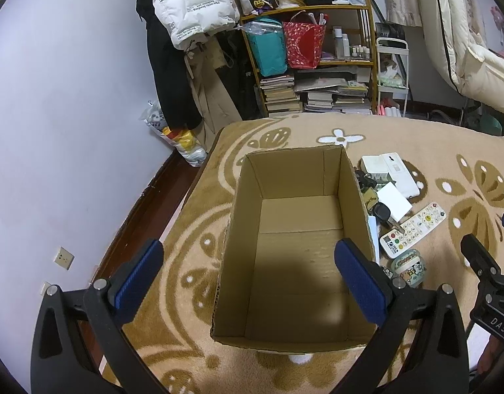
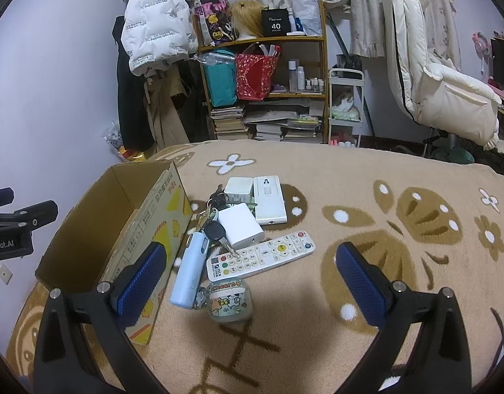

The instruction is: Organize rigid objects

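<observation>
An open, empty cardboard box [image 1: 298, 226] sits on the patterned blanket; it also shows in the right wrist view [image 2: 120, 216]. Right of it lies a pile: a white remote [image 2: 262, 254], a small round case with cartoon print [image 2: 230, 300], a light blue tube [image 2: 189, 271], a car key with keys [image 2: 214, 229], a white square adapter [image 2: 240, 223], a white flat device [image 2: 269, 198] and a white cube [image 2: 239, 188]. My left gripper [image 1: 248, 279] is open and empty above the box. My right gripper [image 2: 252, 282] is open and empty, hovering over the round case.
A shelf [image 2: 265, 75] with bags, books and bottles stands behind the bed, with hanging coats [image 2: 153, 23] to its left. The wall [image 1: 55, 98] and floor edge lie left of the bed. A white chair [image 2: 442, 92] stands at the right.
</observation>
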{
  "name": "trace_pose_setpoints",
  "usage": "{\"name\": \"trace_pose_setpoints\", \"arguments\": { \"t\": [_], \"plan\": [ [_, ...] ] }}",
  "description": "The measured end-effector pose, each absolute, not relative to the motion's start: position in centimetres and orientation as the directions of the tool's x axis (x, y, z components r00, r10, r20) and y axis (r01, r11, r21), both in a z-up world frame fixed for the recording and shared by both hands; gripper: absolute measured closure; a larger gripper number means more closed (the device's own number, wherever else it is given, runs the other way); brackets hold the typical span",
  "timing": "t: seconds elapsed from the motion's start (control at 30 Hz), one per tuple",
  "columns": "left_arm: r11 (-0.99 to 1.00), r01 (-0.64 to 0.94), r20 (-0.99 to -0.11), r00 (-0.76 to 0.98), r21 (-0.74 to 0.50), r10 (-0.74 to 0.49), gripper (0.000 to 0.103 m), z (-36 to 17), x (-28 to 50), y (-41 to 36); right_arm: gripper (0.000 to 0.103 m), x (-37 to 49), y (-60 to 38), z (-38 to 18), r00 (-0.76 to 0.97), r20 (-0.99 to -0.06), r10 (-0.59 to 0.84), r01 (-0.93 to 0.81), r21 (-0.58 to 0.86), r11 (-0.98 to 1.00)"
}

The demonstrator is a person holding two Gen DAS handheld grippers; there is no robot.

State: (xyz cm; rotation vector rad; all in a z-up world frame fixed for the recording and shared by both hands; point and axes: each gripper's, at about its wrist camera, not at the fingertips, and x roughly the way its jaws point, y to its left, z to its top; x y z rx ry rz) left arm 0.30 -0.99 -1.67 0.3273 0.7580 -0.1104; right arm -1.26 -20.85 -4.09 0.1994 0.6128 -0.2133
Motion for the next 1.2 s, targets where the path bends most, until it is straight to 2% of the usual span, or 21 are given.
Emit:
{"name": "trace_pose_setpoints", "arguments": {
  "t": [0.6,1.2],
  "plan": [
    [0.953,0.181,-0.731,0.68,0.243,0.057,0.0,-2.5,2.8,-0.2,0.0,-1.6,-21.3,-5.0,0.787,-0.601,-0.136,0.263,0.129,0.956],
    [0.969,0.071,-0.843,0.511,0.236,0.168,0.001,-7.3,9.0,2.5,0.0,0.7,-21.2,-10.9,0.651,-0.756,-0.068,0.247,0.126,0.961]
  ]
}}
